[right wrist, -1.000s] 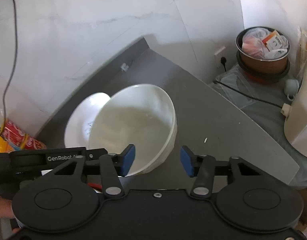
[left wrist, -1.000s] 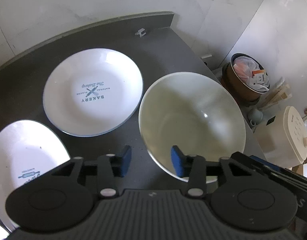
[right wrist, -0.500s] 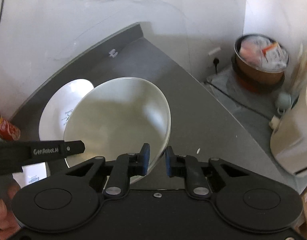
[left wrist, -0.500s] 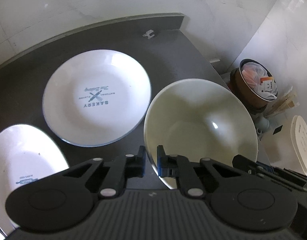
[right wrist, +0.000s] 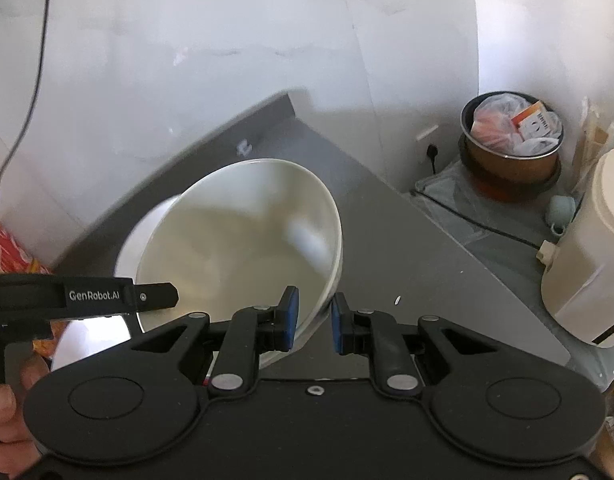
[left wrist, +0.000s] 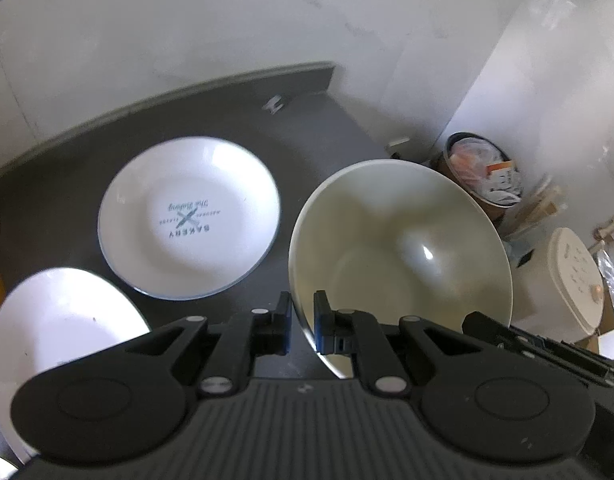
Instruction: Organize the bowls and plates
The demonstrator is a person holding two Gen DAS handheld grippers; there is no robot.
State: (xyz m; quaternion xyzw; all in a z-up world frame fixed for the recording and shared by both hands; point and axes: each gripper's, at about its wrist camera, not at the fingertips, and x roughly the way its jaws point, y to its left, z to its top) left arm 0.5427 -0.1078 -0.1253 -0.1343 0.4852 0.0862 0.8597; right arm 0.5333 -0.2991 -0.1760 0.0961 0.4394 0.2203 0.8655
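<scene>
A cream bowl [left wrist: 399,256] is pinched at its near rim from both sides: the left gripper [left wrist: 301,326] has its fingers clamped on the rim at the bowl's 7 o'clock edge in the left wrist view, and the right gripper [right wrist: 312,320] grips the rim at the bowl's 5 o'clock edge in the right wrist view. The bowl is tilted, above the dark grey tabletop [left wrist: 327,120]. At 10 o'clock from the bowl lies a white "BAKERY" plate [left wrist: 189,216], flat on the tabletop and close beside the bowl. A second white plate [left wrist: 59,320] lies at 8 o'clock, near the first. On the floor at 2 o'clock stand a full waste bin [right wrist: 511,148] and a white appliance [right wrist: 587,264].
</scene>
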